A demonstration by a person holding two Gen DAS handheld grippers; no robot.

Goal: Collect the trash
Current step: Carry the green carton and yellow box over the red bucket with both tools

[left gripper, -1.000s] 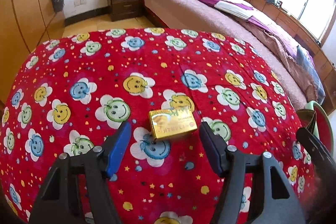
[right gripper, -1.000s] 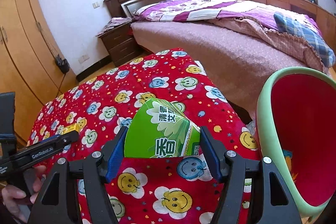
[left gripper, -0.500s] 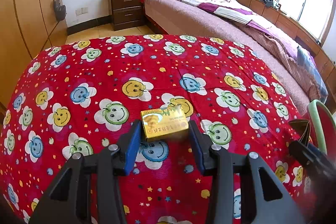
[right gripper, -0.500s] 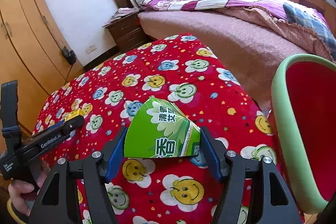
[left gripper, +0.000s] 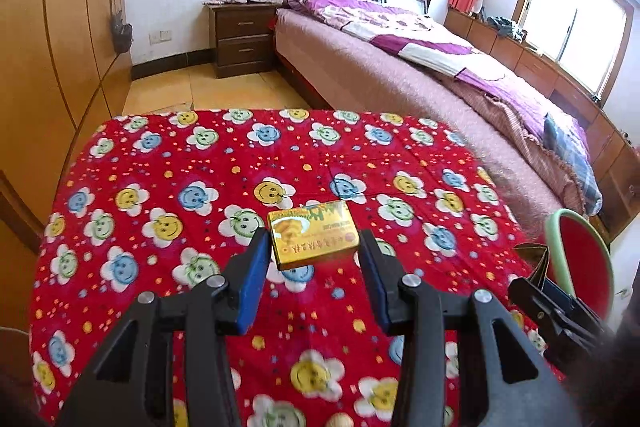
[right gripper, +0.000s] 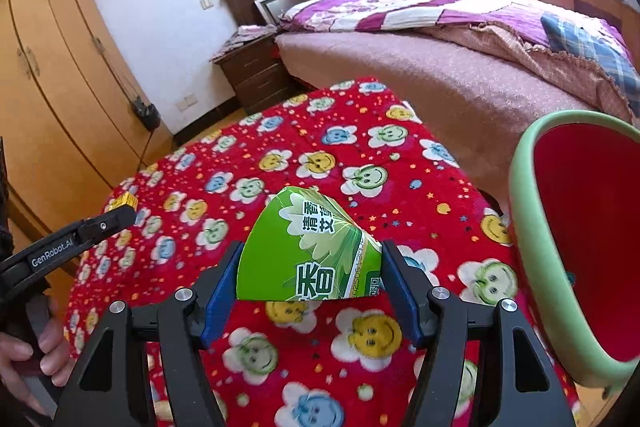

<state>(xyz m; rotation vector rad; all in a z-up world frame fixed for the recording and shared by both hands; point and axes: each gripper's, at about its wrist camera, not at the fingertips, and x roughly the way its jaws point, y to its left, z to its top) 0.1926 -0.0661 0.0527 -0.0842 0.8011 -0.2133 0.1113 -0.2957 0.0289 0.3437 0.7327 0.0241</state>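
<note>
Over the red smiley-flower cloth that covers the worktop, the left gripper holds a gold box between its blue fingers, partly closed on the box's two sides, the box tilted and seemingly clear of the cloth. To its right the right gripper has a flattened green carton clamped between its fingers, set fairly wide, the carton's pointed end up and away from the handle. A bin with a pale green rim and red inside stands just right of the worktop's edge, near the carton; something small lies in it, too unclear to name. A hand grips the left tool's handle. Beyond stands a bed.
</note>
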